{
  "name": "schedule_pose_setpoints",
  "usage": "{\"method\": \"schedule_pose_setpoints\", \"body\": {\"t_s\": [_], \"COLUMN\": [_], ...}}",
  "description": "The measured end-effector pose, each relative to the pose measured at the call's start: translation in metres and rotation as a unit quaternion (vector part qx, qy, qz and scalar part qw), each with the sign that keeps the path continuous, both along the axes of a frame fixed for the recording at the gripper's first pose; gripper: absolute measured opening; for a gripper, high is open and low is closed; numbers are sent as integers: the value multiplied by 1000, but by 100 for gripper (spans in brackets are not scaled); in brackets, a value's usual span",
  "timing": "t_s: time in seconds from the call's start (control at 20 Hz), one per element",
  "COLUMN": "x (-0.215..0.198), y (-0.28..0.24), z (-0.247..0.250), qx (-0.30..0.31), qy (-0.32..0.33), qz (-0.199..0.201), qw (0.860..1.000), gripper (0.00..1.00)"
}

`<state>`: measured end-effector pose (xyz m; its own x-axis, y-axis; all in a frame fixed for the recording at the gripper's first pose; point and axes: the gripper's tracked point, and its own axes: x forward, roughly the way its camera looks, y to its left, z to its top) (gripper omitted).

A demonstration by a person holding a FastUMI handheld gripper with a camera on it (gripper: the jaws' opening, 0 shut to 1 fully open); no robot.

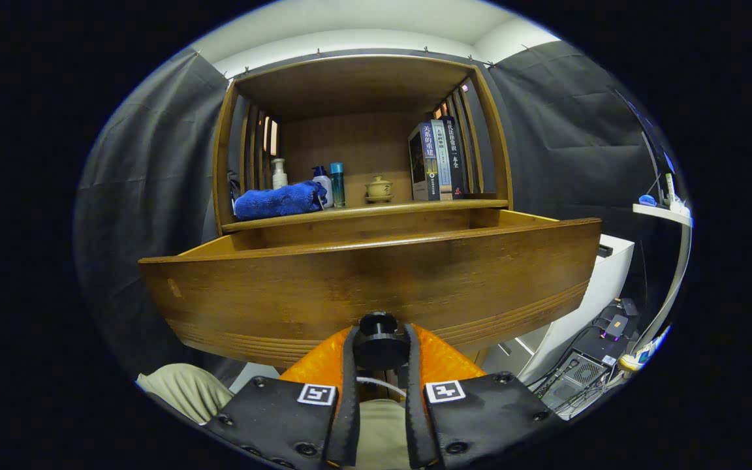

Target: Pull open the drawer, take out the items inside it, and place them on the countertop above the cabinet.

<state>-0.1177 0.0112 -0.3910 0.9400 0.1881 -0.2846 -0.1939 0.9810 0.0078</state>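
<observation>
The wooden drawer stands pulled out from the cabinet, its broad front panel right ahead of me. A round black knob on that panel sits between my fingers, and my gripper is shut on it, one finger pressing each side. The drawer's inside is hidden behind the front panel. Above it runs the countertop of the cabinet, inside an open wooden shelf frame.
On the countertop lie a folded blue towel, a white pump bottle, two more bottles, a small lidded cup and upright books. A white unit and cables stand lower right. A person's trouser leg shows lower left.
</observation>
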Motion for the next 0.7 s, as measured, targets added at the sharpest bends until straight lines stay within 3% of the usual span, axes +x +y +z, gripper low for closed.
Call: {"method": "schedule_pose_setpoints", "body": {"t_s": [0.25, 0.45, 0.7], "x": [-4, -3, 1], "y": [-1, -1, 3], "z": [0, 4, 39], "qx": [12, 17, 7], "qy": [9, 25, 9], "qz": [-11, -18, -19], "qw": [1000, 999, 1000], "gripper": [37, 48, 98]}}
